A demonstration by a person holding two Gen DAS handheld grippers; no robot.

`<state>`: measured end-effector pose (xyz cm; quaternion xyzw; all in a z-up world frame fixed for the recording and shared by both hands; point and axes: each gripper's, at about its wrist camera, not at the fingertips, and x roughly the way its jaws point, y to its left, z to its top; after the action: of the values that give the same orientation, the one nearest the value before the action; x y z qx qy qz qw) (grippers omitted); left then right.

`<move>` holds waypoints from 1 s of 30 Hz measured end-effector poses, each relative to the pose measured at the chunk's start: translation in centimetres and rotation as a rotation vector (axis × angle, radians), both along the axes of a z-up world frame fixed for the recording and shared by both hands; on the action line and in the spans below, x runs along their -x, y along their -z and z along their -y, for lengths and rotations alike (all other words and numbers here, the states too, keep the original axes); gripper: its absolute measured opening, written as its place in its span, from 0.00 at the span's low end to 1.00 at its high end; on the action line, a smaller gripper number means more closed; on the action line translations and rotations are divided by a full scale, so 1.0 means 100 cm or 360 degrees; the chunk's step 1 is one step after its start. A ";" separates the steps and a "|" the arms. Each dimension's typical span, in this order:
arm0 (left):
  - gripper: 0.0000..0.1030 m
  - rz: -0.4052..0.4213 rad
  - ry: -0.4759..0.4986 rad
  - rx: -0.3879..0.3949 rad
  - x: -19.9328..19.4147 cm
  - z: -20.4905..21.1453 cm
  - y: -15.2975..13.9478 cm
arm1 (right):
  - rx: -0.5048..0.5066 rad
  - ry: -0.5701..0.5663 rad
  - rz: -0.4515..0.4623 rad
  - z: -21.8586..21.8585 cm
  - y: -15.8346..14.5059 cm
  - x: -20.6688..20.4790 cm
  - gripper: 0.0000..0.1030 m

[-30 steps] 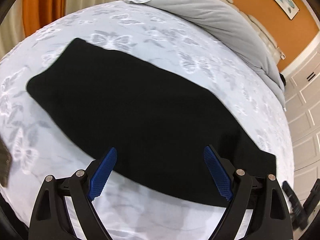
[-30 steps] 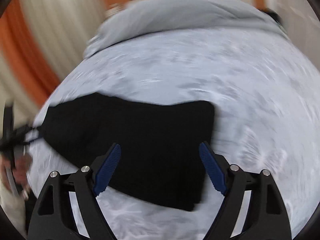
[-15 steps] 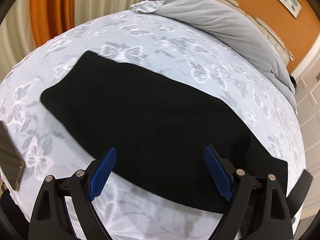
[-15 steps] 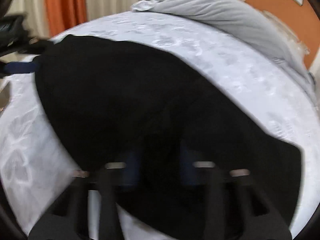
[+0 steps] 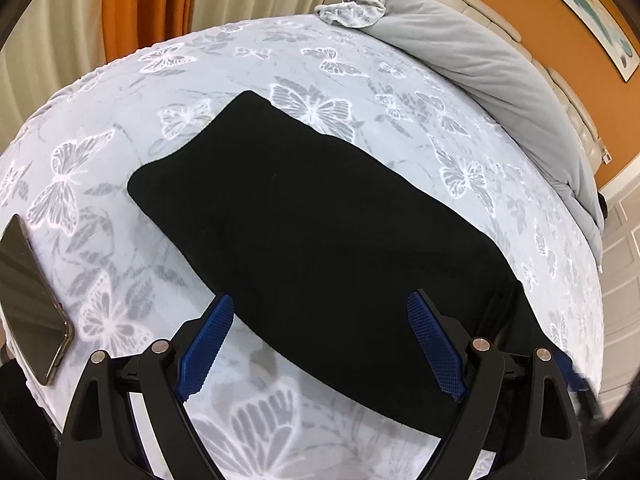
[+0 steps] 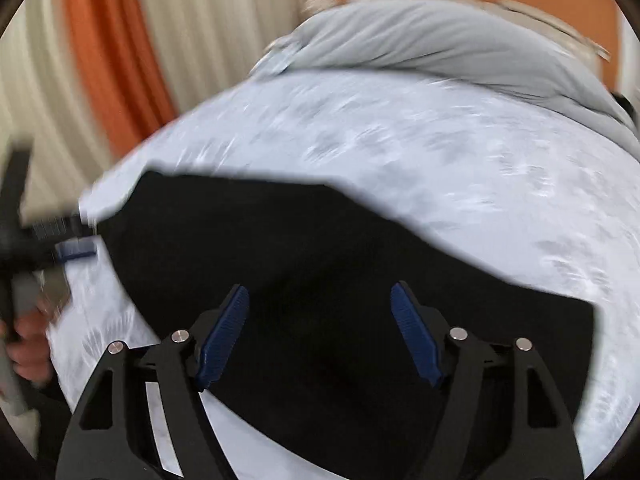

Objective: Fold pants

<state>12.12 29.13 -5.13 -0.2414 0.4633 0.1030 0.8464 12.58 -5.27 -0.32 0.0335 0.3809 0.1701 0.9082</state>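
The black pants (image 5: 320, 240) lie folded into a long flat strip on the bed with the butterfly-print cover (image 5: 280, 64). My left gripper (image 5: 320, 344) is open and empty, hovering over the near edge of the pants. In the blurred right wrist view the pants (image 6: 320, 264) fill the middle, and my right gripper (image 6: 320, 332) is open and empty just above them. The left gripper also shows in the right wrist view at the far left edge (image 6: 68, 240), beside the pants' left end.
A dark phone (image 5: 28, 300) lies on the cover at the left edge. A grey duvet (image 5: 480, 60) is piled along the headboard at the far side. Orange and cream curtains (image 5: 140, 4) hang behind the bed. A wardrobe stands at the right.
My left gripper has pulled back and turned left, so the phone has come into view. My right gripper swung over the pants, looked partly closed half a second ago, and is open now.
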 end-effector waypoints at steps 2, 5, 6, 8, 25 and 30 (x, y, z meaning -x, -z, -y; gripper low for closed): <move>0.84 0.0005 0.0007 0.0001 -0.001 0.000 -0.001 | -0.0049 0.0160 0.0031 0.053 -0.017 0.007 0.84; 0.84 0.0019 0.0024 0.0000 -0.002 0.007 -0.003 | -0.0040 0.0386 -0.0092 0.134 -0.001 0.022 0.87; 0.84 0.0022 0.0030 0.0005 -0.002 0.010 -0.004 | -0.0066 0.0480 -0.0204 0.159 0.015 0.024 0.86; 0.84 0.0023 0.0057 0.0020 -0.001 0.020 -0.004 | -0.0244 0.0523 -0.0386 0.190 0.043 0.024 0.75; 0.84 -0.0023 0.0196 0.0017 -0.016 0.089 0.006 | -0.0429 0.0301 -0.0435 0.164 0.058 0.043 0.19; 0.84 -0.0009 0.0137 0.0042 -0.014 0.079 0.004 | -0.0470 0.0400 -0.0416 0.215 0.051 0.067 0.15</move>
<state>13.53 21.24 -5.55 -0.2322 0.4769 0.0610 0.8455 5.87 -26.79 -5.37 0.2350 0.4592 0.1036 0.8504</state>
